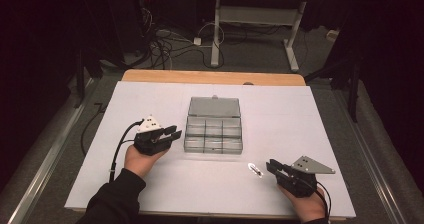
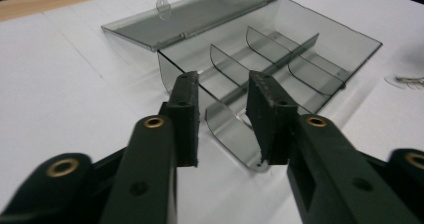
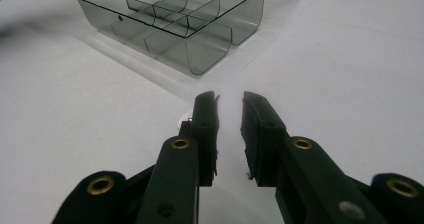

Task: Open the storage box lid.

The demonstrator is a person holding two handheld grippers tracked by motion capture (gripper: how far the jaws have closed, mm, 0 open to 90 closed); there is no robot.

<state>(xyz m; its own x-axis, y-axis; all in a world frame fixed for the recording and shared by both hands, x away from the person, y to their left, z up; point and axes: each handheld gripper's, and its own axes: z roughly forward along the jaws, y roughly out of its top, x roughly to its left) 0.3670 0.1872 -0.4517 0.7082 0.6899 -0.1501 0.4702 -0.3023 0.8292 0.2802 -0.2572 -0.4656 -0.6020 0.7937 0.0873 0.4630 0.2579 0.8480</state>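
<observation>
Surroundings: white sheet (image 1: 150, 184) over wooden table (image 1: 210, 77); beyond far edge, floor w/ loose cables (image 1: 165, 46) and legs of a 2nd table (image 1: 216, 34). Nothing betw. either gripper and box.

Box (image 1: 214, 132): smoky clear plastic, centre of sheet, lid (image 1: 214, 107) hinged flat toward far side. Interior split by dividers into compartments, all empty.

Small clear item (image 1: 255, 169) w/ metallic glint: flat on sheet, right of box's near corner, just ahead of R gripper (image 1: 272, 166). Type: cannot tell.

L gripper (image 1: 173, 132): held at box's left end, jaws moderately apart, empty, aimed at near-left corner.

R gripper: near-right on sheet, jaws narrowly apart, empty.
</observation>
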